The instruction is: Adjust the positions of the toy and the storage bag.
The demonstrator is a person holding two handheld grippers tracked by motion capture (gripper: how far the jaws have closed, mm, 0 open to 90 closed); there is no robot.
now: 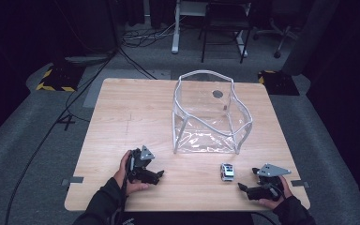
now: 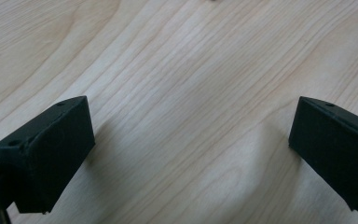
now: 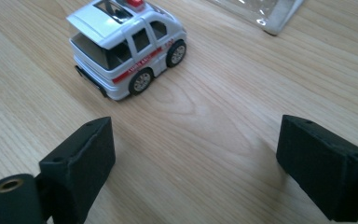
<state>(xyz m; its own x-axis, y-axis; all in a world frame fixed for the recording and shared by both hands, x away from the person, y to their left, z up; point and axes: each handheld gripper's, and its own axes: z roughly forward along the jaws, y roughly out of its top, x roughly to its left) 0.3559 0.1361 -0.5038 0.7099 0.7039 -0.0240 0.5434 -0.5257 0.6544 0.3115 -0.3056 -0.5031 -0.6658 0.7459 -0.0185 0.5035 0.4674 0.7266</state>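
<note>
- Right tongs point(image 3: 196, 158), jaws spread wide and holding nothing, hover low over the tabletop point(image 3: 223, 116).
- The toy ambulance point(image 3: 126, 44) stands just ahead, left of their line; closing here could clip it and roll it away.
- Left tongs point(image 2: 191, 149), also spread, hold nothing.
- Beyond, the clear bag point(image 1: 211, 112) looks floppy.

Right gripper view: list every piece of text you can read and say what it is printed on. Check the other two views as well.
White lettering on the red side stripe of the toy ambulance: probably "AMBULANCE", but too small and blurred to read for certain.
A small red mark by its front wheel: too blurred to read.
The clear plastic bag: no readable text.
The wooden table: no text.
</note>
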